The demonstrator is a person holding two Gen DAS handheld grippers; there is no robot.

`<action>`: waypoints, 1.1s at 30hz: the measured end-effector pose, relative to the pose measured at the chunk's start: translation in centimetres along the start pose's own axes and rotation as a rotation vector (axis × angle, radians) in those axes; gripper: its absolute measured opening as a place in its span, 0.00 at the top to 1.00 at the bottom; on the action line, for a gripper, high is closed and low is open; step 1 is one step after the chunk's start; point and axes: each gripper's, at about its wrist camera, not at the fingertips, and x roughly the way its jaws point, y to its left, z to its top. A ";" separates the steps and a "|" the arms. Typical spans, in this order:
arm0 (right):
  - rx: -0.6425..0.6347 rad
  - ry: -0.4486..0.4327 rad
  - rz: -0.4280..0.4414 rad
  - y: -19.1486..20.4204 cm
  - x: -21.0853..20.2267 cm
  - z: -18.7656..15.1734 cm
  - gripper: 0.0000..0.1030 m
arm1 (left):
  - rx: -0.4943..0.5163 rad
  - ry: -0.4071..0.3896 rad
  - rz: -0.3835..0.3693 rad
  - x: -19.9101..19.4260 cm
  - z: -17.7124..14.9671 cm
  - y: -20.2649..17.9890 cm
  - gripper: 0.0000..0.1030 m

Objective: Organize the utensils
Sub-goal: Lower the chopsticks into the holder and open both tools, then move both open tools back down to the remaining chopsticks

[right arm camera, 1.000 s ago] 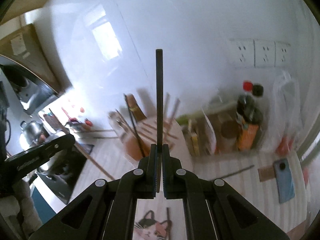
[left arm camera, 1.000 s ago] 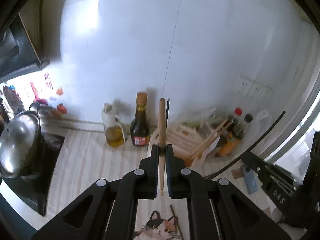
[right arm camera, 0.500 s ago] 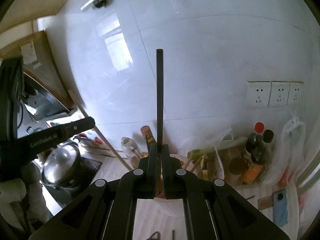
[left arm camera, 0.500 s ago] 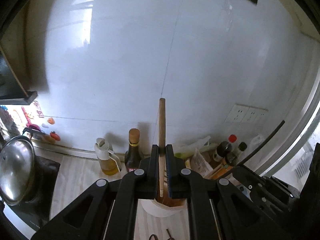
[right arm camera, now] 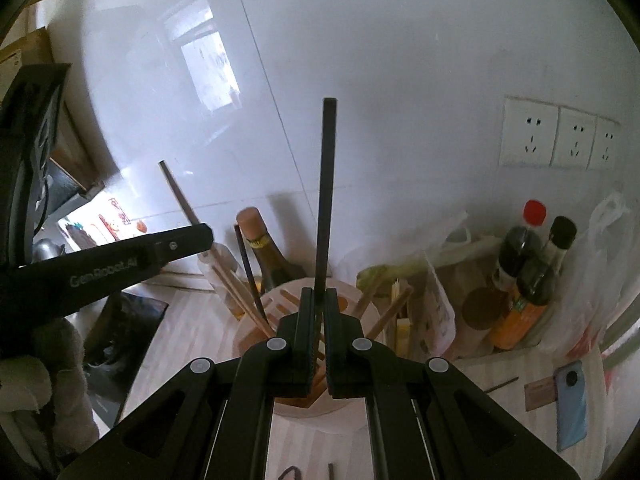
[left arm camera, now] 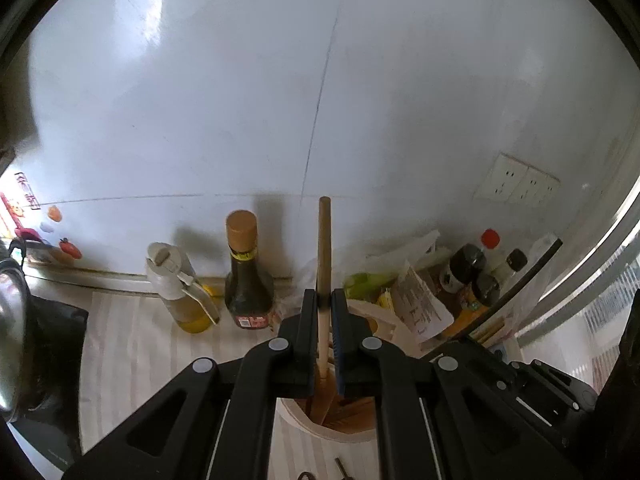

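Observation:
My left gripper [left arm camera: 325, 312] is shut on a light wooden chopstick [left arm camera: 324, 248] held upright, its lower end inside the white round utensil holder [left arm camera: 304, 422] just below. My right gripper [right arm camera: 319, 312] is shut on a black chopstick [right arm camera: 326, 200], also upright, its lower end over the same holder [right arm camera: 352, 288], which has several wooden and dark chopsticks [right arm camera: 240, 288] leaning in it. The left gripper's black body [right arm camera: 112, 268] shows at the left of the right wrist view.
An oil bottle [left arm camera: 180, 292] and a dark sauce bottle [left arm camera: 246, 280] stand against the white wall behind the holder. Sauce bottles [right arm camera: 524, 272], bags and packets crowd the right corner. A phone [right arm camera: 572, 404] lies at right. A stove [left arm camera: 44, 360] is at left.
Both grippers tilted up toward the wall, then came back down over the holder. The ends of both chopsticks now reach down to the holder's opening.

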 end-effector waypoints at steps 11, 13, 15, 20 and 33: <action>0.089 0.083 0.057 -1.3 1.4 -0.1 0.80 | -0.032 -0.025 -0.005 -2.5 0.8 0.7 0.53; 0.111 0.069 0.066 -1.7 0.6 0.1 0.71 | -0.049 -0.061 0.025 -3.7 0.6 1.3 0.19; 0.122 0.052 0.067 -2.0 -0.6 0.1 0.68 | -0.058 -0.083 0.058 -4.5 0.2 1.8 0.18; 0.129 0.005 0.028 -2.6 -4.0 -0.6 0.38 | -0.067 -0.095 0.128 -5.5 -2.2 2.9 0.00; 0.192 0.045 -0.168 -9.3 -7.2 -9.2 0.06 | -0.037 0.120 0.232 -0.2 -13.9 0.8 0.00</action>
